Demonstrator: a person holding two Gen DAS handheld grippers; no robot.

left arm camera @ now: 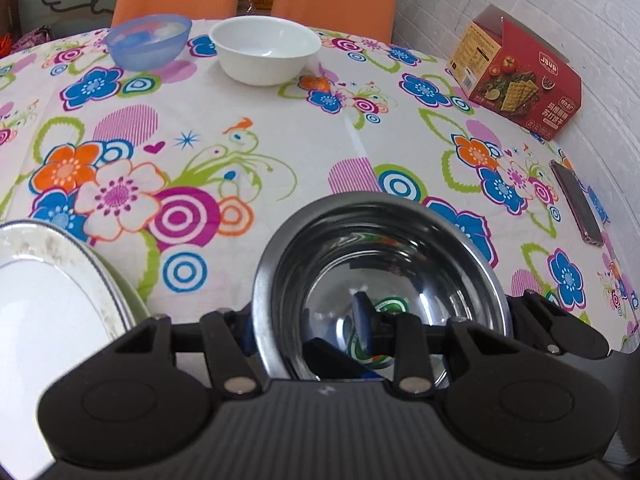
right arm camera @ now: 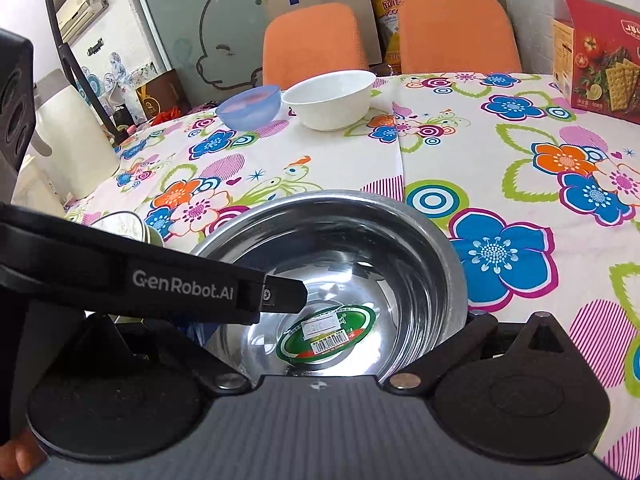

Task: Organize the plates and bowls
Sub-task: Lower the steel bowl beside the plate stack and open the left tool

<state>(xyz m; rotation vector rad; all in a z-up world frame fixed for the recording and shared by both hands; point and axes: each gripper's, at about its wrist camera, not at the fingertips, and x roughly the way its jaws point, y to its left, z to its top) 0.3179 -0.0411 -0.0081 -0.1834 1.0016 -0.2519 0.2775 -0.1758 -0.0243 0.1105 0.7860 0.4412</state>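
A steel bowl (left arm camera: 384, 264) (right arm camera: 340, 264) with a green sticker inside sits close in front of both cameras. My left gripper (left arm camera: 304, 326) is shut on its left wall, with one finger (right arm camera: 280, 296) inside the bowl and the other outside the rim. My right gripper (right arm camera: 334, 322) stands wide open around the bowl's near side, its right pad (right arm camera: 476, 316) just outside the right rim. Its left finger is hidden behind the left gripper. A translucent blue bowl (left arm camera: 150, 42) (right arm camera: 248, 106) and a white bowl (left arm camera: 264, 50) (right arm camera: 330, 100) stand side by side at the far edge. A white speckled-rim plate (left arm camera: 48, 280) (right arm camera: 120, 224) lies at the near left on a green one.
The table wears a flowered cloth (left arm camera: 280, 152). A red cracker box (left arm camera: 516, 76) (right arm camera: 600, 60) stands at the far right by the wall, and a phone (left arm camera: 576, 204) lies nearer along that edge. Two orange chairs (right arm camera: 312, 44) stand behind the table.
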